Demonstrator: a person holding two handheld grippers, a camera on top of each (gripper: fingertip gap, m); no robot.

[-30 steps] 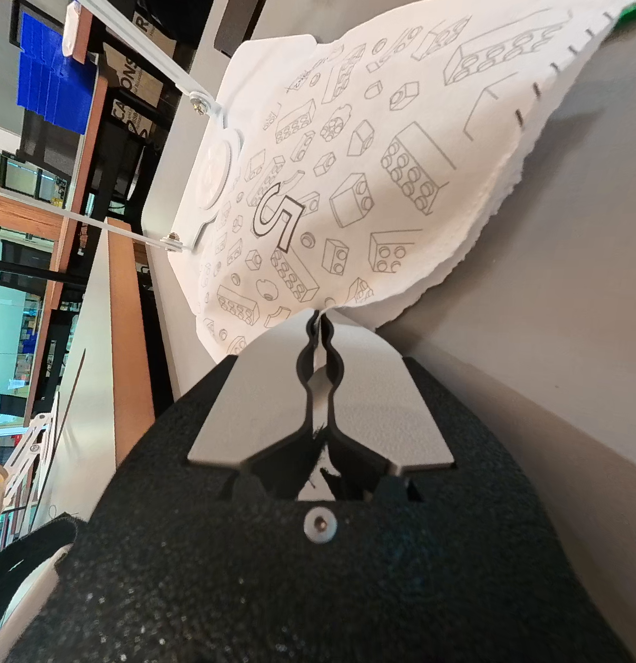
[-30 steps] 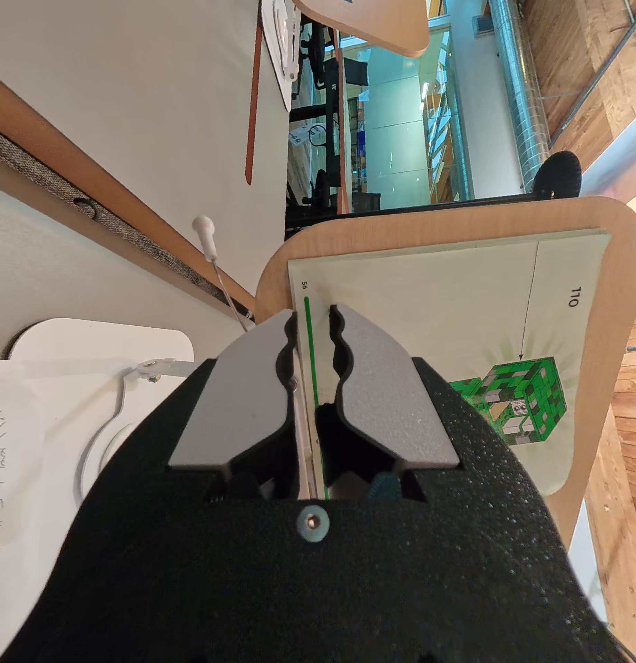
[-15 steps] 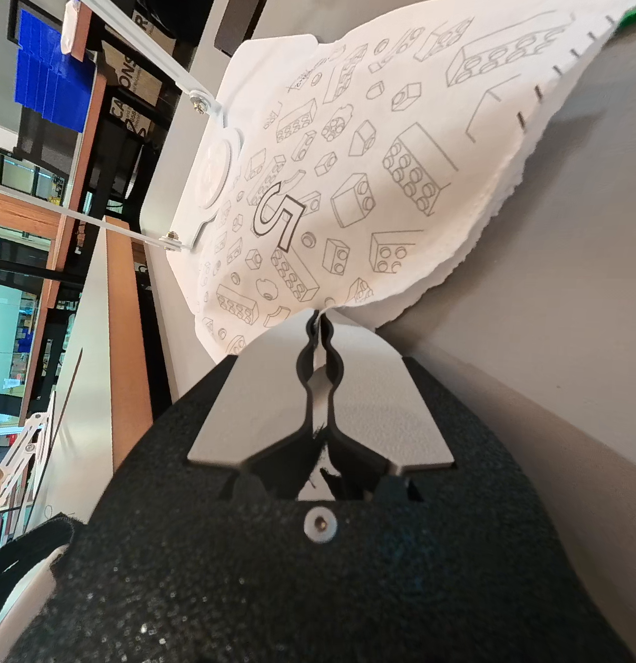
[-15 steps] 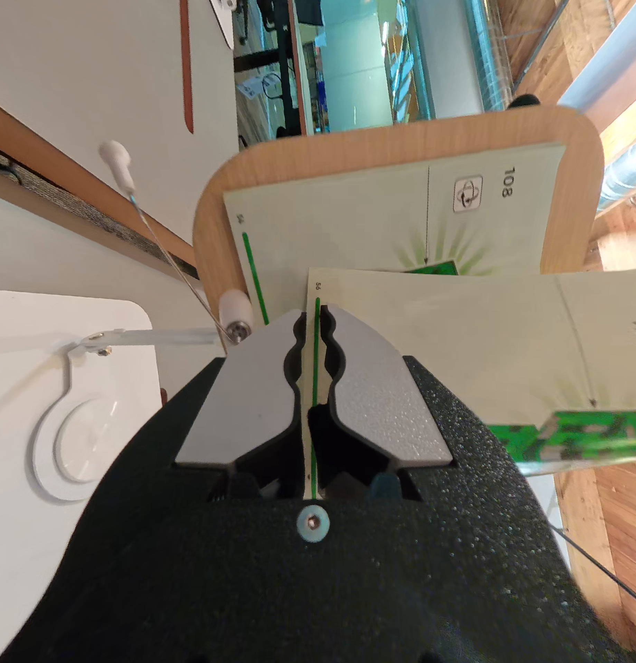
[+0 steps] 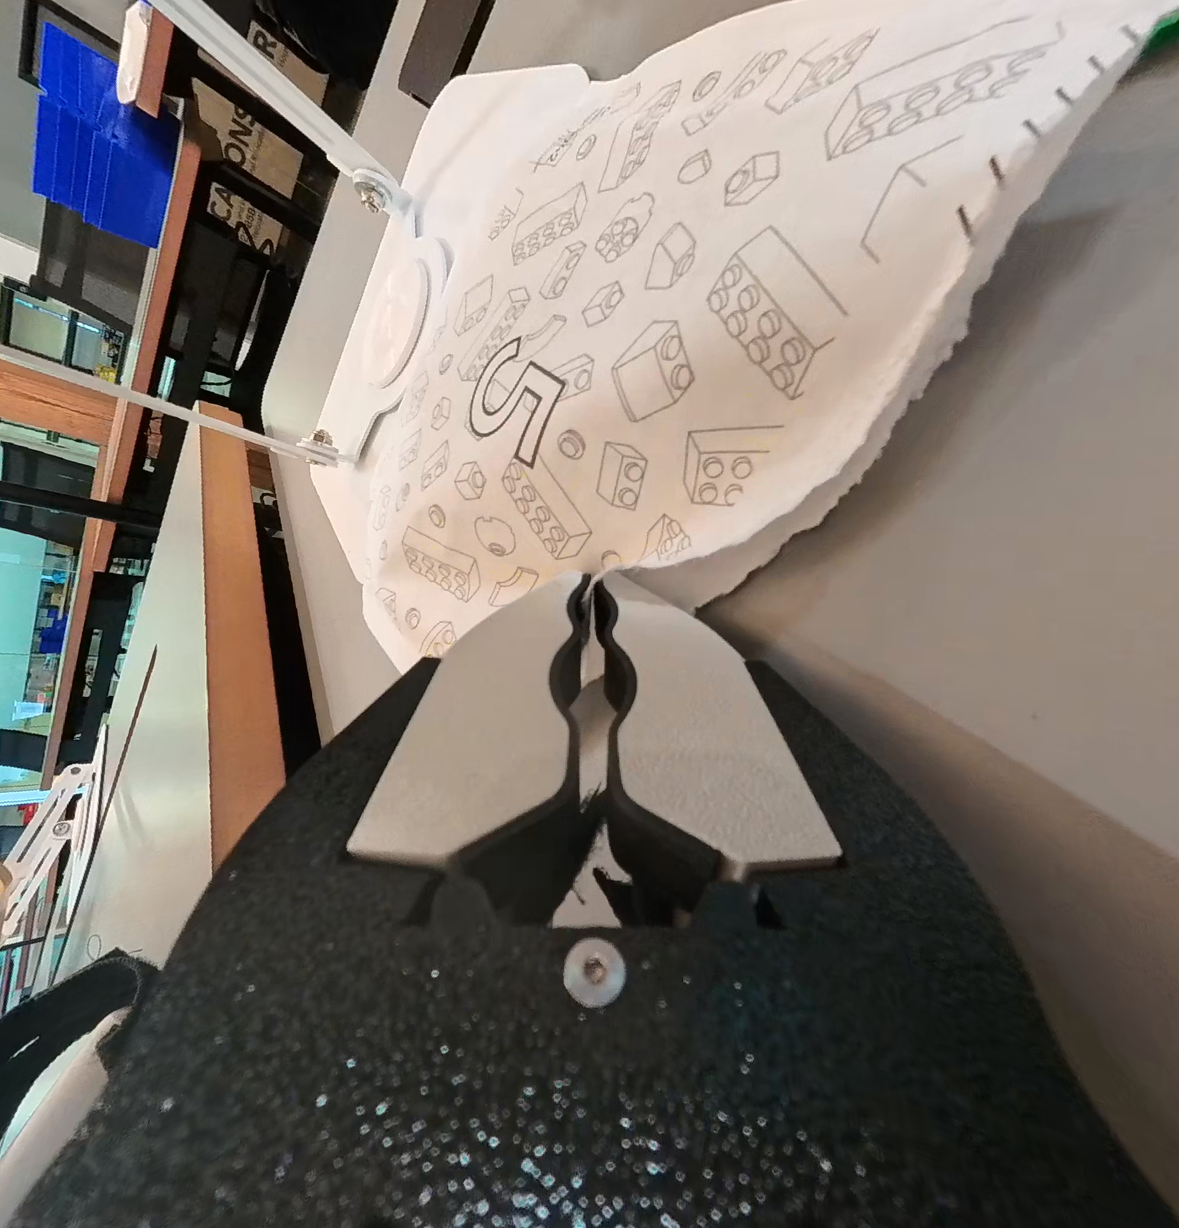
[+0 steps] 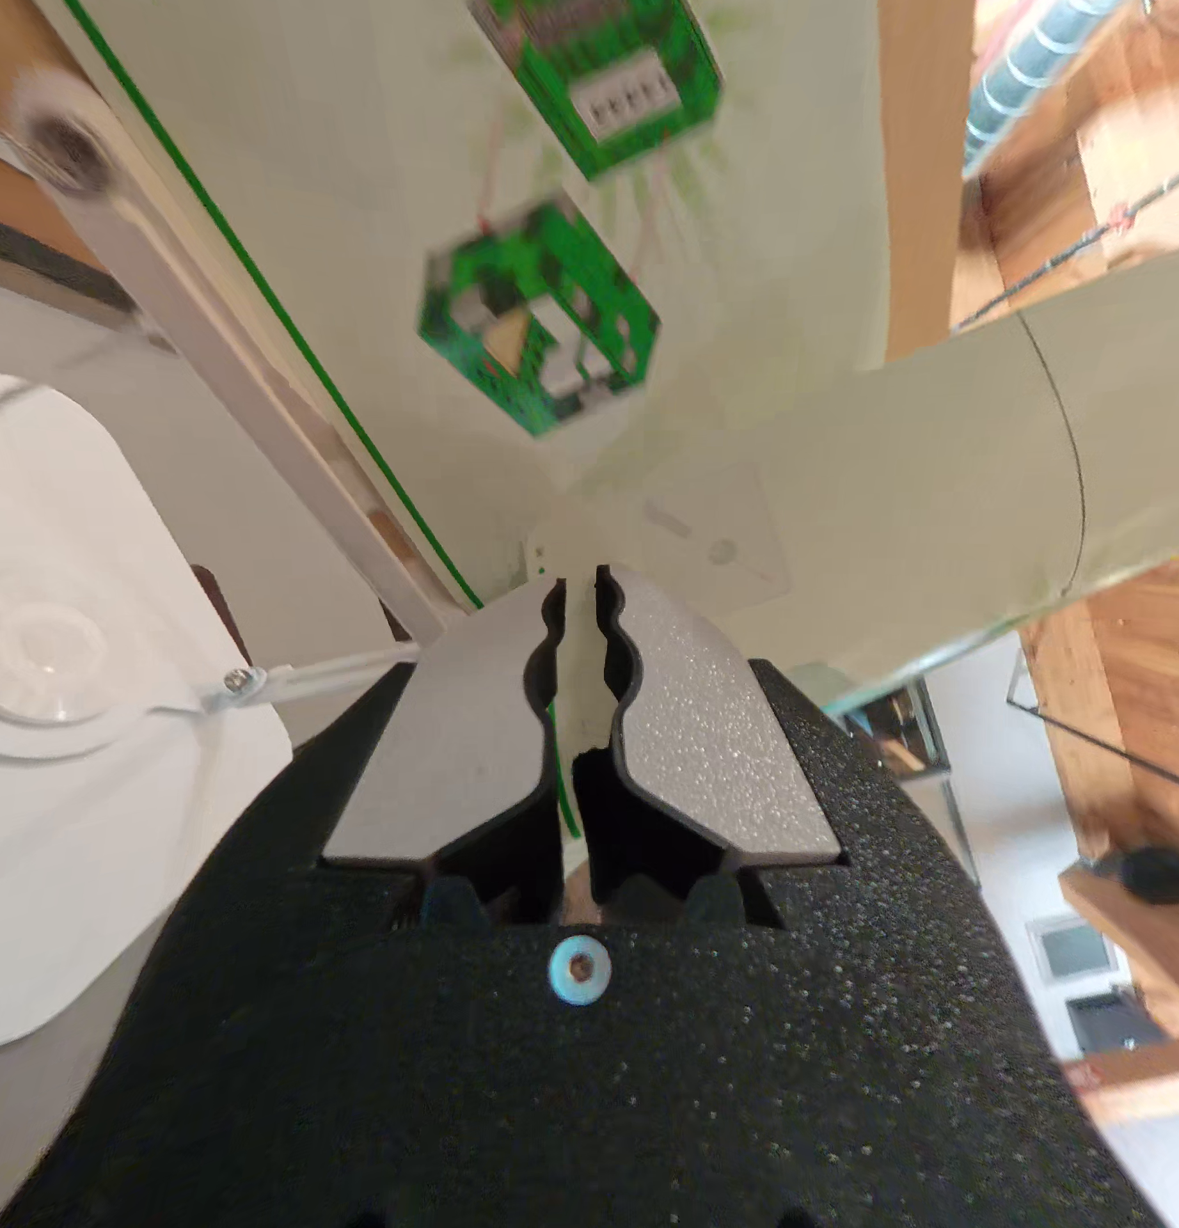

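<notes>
Sideways, the left gripper (image 5: 592,585) pinched the torn edge of a white paper bag (image 5: 673,319) printed with bricks, beside a grey surface (image 5: 1005,531). Tilted, the right gripper (image 6: 578,577) clamped a curling booklet page (image 6: 839,465).

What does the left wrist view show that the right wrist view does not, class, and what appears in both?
Left wrist view only: the left gripper shut on the edge of a white paper bag printed with brick outlines, beside a grey surface.

Right wrist view only: the right gripper pinching a curling booklet page, with green brick pictures on the page behind.

Both: a white base plate with screwed-on metal strips.
</notes>
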